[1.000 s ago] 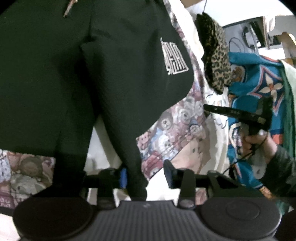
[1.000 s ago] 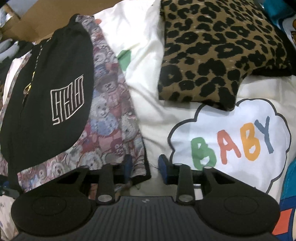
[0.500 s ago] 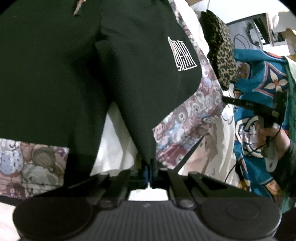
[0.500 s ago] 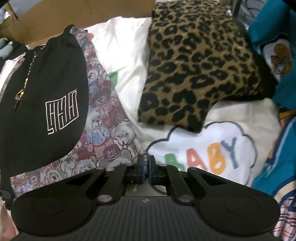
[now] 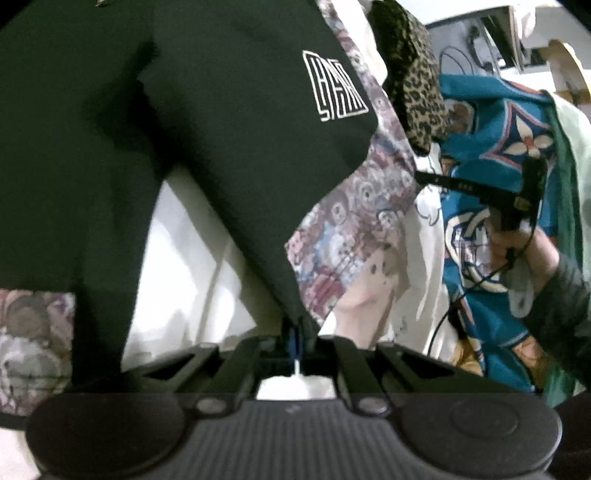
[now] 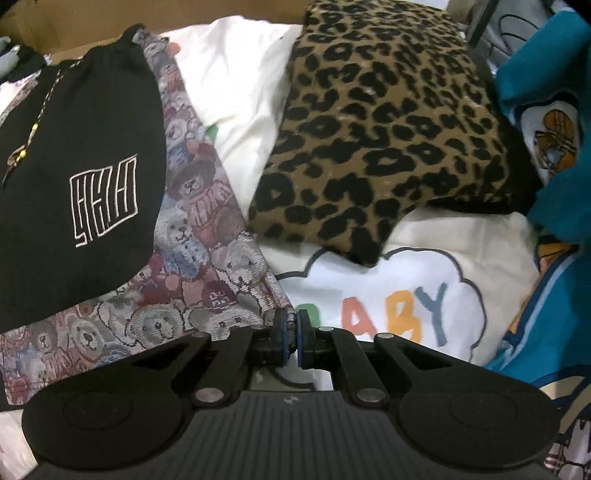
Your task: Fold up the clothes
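Black shorts (image 5: pixel 221 129) with a white line logo lie on top of a teddy-bear print garment (image 5: pixel 362 221). My left gripper (image 5: pixel 296 339) is shut on the shorts' lower corner, and the black cloth runs taut up from its pads. In the right wrist view the shorts (image 6: pixel 74 147) lie at the left, with a beaded drawstring. My right gripper (image 6: pixel 291 330) is shut on the corner edge of the teddy-bear print garment (image 6: pixel 207 240). The left wrist view shows the right gripper (image 5: pixel 421 177) from the side, held by a hand (image 5: pixel 524 251).
A folded leopard-print garment (image 6: pixel 388 129) rests on a white cloth printed with BABY (image 6: pixel 406 295). Teal patterned clothing (image 6: pixel 554 92) is piled at the right. Brown cardboard (image 6: pixel 74 22) edges the far side. White bedding (image 5: pixel 184 258) shows under the shorts.
Both grippers have closed: the left on the black shorts' corner, the right on the teddy-bear fabric's edge. The right wrist tilted, bringing the leopard-print garment more into view.
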